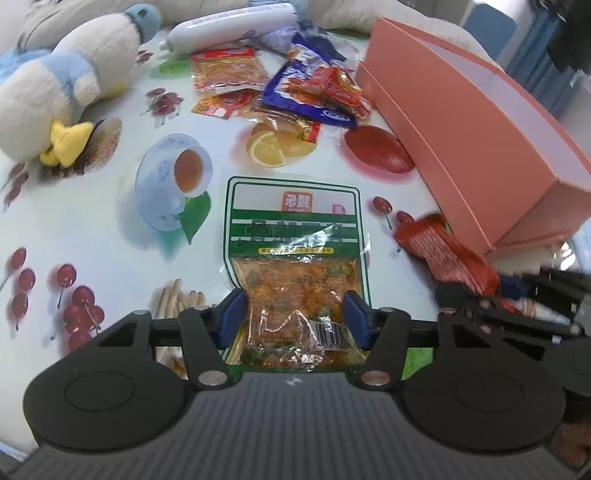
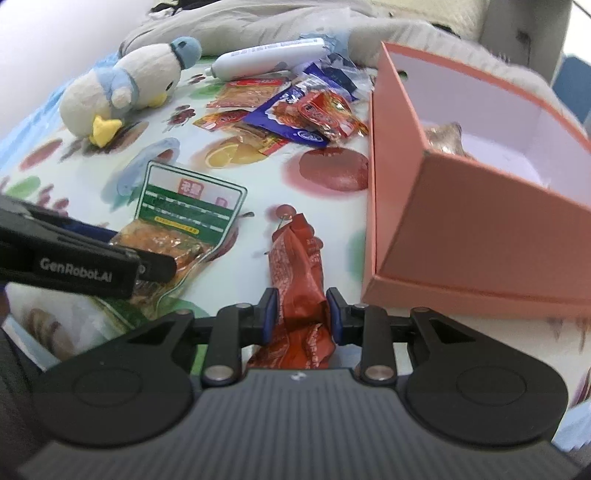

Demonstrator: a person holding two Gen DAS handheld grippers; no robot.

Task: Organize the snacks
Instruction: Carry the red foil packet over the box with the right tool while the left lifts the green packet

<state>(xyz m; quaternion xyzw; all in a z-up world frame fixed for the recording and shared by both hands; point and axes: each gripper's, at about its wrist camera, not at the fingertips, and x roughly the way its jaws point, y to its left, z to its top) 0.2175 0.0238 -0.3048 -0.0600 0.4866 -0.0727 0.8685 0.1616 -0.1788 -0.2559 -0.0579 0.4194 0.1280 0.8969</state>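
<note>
Pink cardboard box (image 2: 480,206) sits open at the right on the fruit-print tablecloth (image 1: 92,229); white inside, one crinkled pale wrapped item (image 2: 445,138) at its bottom, rest of the floor bare where visible.

Left gripper (image 1: 295,317) has its blue pads against both sides of the green-and-white snack packet (image 1: 295,258), which lies flat at near centre, clear end pinched between them.

Right gripper (image 2: 300,314) is clamped on the near end of the red snack packet (image 2: 297,266), lying just left of the box.

Pile of loose snack packets (image 1: 295,88) lies far centre, a white tube (image 1: 229,29) behind it. Plush duck (image 1: 66,85) far left.
</note>
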